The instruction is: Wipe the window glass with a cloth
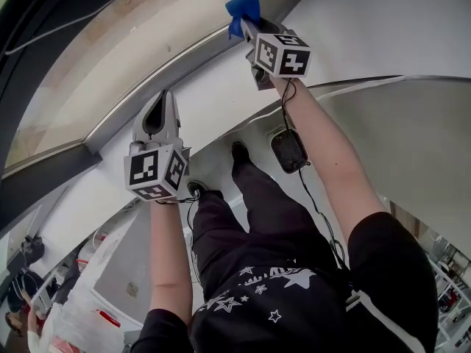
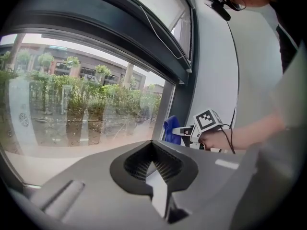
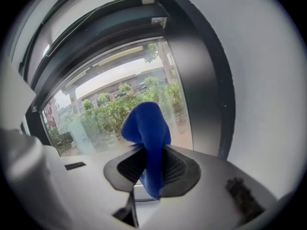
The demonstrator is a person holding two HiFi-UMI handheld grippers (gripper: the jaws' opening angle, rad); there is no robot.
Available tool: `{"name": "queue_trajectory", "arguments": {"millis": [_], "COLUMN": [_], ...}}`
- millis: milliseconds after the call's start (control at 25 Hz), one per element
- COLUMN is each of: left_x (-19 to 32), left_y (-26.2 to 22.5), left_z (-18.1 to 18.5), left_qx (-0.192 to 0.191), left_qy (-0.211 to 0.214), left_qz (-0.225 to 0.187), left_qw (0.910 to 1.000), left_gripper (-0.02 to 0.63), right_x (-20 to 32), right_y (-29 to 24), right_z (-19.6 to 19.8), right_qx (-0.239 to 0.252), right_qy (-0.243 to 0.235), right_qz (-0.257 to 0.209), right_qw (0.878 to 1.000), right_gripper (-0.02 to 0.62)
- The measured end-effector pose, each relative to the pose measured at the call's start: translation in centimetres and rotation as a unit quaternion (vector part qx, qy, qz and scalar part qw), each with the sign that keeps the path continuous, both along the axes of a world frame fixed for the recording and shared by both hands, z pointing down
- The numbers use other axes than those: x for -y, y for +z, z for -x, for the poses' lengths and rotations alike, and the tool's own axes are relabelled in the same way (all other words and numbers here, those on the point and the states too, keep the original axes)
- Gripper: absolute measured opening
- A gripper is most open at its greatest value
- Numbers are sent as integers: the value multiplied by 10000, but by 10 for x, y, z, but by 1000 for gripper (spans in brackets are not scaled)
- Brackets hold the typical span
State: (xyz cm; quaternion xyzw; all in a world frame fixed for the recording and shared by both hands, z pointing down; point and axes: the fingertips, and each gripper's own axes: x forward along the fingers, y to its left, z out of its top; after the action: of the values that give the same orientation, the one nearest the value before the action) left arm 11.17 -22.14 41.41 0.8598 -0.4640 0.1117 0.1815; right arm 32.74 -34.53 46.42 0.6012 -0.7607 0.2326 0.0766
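Right gripper is clamped on a blue fabric cloth. A bunched lobe sticks out past the tips and a short tail hangs below the pads. In the head view the cloth is up at the right-hand edge of the clear window glass, just beside the dark metal window frame. No view confirms contact with the pane.

Left gripper has its jaws together with nothing between them. It is held lower and well apart from the cloth.

Likely risks:
- The grip is on a narrow fold, so drag across the glass could pull the cloth out.
- Little cloth sits ahead of the tips. Pressing too steeply would put hard jaw plastic on the glass.
- The start point is tight against the frame, so the stroke may wipe frame instead of glass.

Containers: none discernible in any view, so there are no contents to report.
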Motion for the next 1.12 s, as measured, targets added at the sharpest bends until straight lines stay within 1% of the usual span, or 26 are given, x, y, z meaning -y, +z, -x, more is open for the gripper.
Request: {"name": "queue_trajectory", "arguments": {"millis": [80,200,280,360,440,560,640,800,920,1040,1120], "left_x": [-11,-28,-42,-59,-76,-100,-112,-126,-128,-132,-132], "left_y": [0,4,7,14,24,40,47,60,65,70,75], "left_z": [25,80,119,163,210,275,311,370,412,440,452], "left_qx": [38,136,170,240,294,334,346,411,458,466,463], "left_qy": [-102,-275,-441,-725,-1057,-1484,-1730,-2086,-2373,-2569,-2627], "left_qz": [-25,-11,41,102,185,331,383,420,397,424,434], "left_qw": [9999,9995,9989,9970,9938,9878,9836,9762,9695,9644,9628], "left_gripper": [9,9,9,9,9,9,9,9,9,9,9], "right_x": [-11,-30,-43,-53,-65,-82,-89,-102,-104,-110,-112], "right_y": [3,14,21,28,36,54,65,78,87,102,111], "right_z": [27,81,123,176,235,319,369,455,516,561,587], "right_qx": [-1,92,137,166,151,-16,-152,-301,-371,-517,-603], "right_qy": [-96,-182,-338,-668,-1095,-1716,-2066,-2684,-2981,-3131,-3260], "right_qz": [45,168,266,328,367,496,559,520,440,449,419], "right_qw": [9999,9997,9990,9971,9932,9839,9767,9614,9528,9473,9425], "right_gripper": [75,74,74,75,74,75,75,75,74,74,74]}}
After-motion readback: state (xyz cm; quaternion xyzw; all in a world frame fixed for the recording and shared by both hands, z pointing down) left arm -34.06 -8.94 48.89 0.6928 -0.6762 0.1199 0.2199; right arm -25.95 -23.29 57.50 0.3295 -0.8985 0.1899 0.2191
